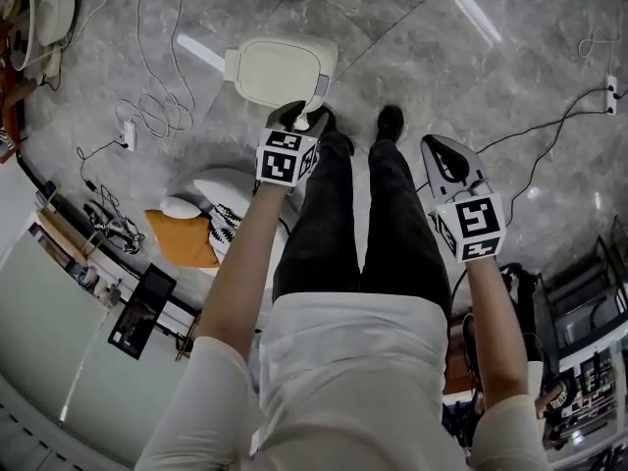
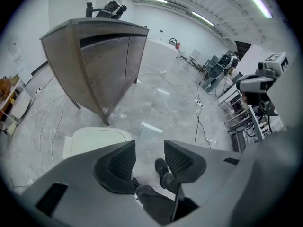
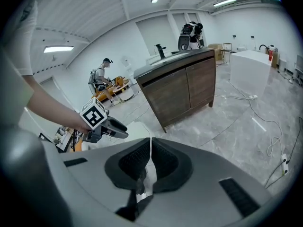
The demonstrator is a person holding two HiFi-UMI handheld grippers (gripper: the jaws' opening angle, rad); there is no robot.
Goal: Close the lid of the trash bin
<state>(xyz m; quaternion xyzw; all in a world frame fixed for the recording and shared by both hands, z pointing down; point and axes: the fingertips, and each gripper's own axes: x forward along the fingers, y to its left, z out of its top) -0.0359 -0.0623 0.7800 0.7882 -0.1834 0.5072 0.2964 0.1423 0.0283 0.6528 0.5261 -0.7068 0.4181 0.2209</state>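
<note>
The cream trash bin [image 1: 280, 72] stands on the grey marble floor ahead of the person's feet, its lid lying flat down on the body. My left gripper [image 1: 299, 118] hangs in the air over the bin's near edge. In the left gripper view its jaws [image 2: 149, 161] stand open with nothing between them, and the bin lid [image 2: 94, 141] shows below left. My right gripper [image 1: 444, 155] is held off to the right, away from the bin. Its pads [image 3: 149, 162] meet with nothing visible between them, and the left gripper [image 3: 102, 126] shows to its left.
A dark wooden cabinet [image 2: 99, 56] stands beyond the bin. Cables and a power strip [image 1: 147, 106] lie on the floor to the left, near an orange cushion [image 1: 182, 238]. The person's black shoes [image 1: 390, 121] are beside the bin. Shelving [image 1: 589, 361] fills the right.
</note>
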